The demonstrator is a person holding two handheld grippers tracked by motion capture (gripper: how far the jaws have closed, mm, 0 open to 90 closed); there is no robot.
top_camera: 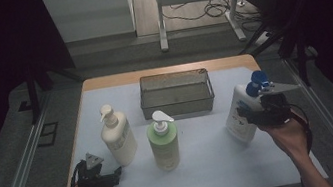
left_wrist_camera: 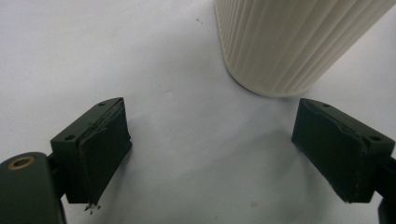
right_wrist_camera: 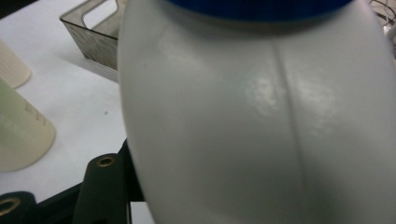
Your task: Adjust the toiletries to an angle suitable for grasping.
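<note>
White plastic pump bottle with a blue cap (top_camera: 240, 115) is clamped in my right gripper (top_camera: 259, 113), tilted, at the right side of the white table cover (top_camera: 207, 173).
My right jaws press on its sides, about half open; in the right gripper view its smooth body is directly before me; my left gripper (top_camera: 101, 178) rests low at the near left, jaws wide apart and holding nothing, just beside the cream ribbed pump bottle (top_camera: 118, 136); the green pump bottle (top_camera: 163, 142) stands in the middle; the grey mesh basket (top_camera: 179, 106) is behind it.
</note>
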